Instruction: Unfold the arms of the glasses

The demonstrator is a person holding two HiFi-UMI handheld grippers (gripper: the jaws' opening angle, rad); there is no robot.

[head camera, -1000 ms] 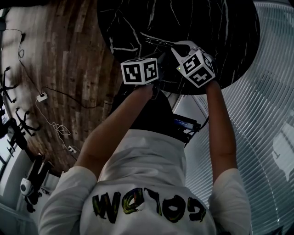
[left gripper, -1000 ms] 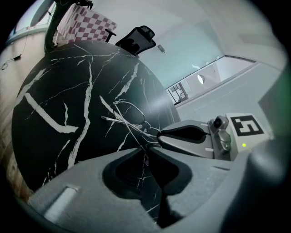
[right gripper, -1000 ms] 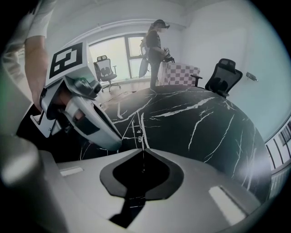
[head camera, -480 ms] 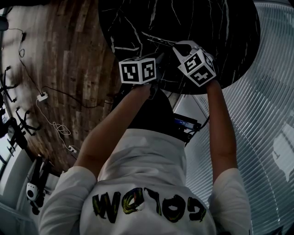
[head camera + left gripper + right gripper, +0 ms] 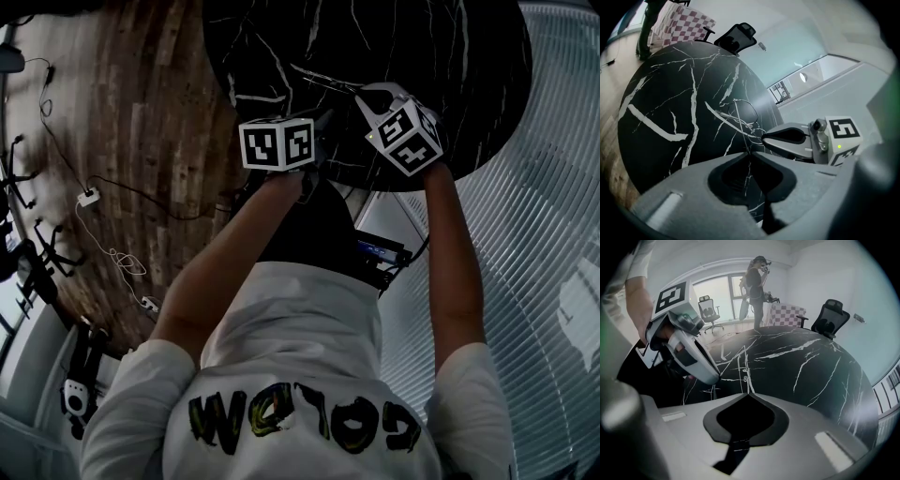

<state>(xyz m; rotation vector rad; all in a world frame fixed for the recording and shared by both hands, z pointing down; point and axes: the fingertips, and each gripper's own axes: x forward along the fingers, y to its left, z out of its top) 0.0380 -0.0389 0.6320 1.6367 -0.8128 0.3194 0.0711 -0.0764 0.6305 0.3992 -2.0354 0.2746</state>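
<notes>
Thin wire glasses [image 5: 743, 112] hang just above the black marble table [image 5: 661, 108], held between both grippers. My left gripper [image 5: 750, 153] has just been closing, and its tips now pinch one thin arm of the glasses, which runs up from them. My right gripper [image 5: 749, 393] is shut on another thin wire part of the glasses [image 5: 746, 371]. From the left gripper view its grey jaws reach the frame from the right. In the head view both marker cubes, the left [image 5: 277, 142] and the right [image 5: 405, 136], sit close together over the table's near edge, and the glasses are hardly visible.
A black office chair [image 5: 829, 315] and a checkered board [image 5: 785, 315] stand beyond the round table. A person [image 5: 757, 282] stands by the window. The wooden floor [image 5: 122, 141] carries cables and a power strip. A ribbed pale surface [image 5: 544, 206] lies to the right.
The left gripper's cube has edged slightly left and up in the head view. The right gripper has stayed where it was.
</notes>
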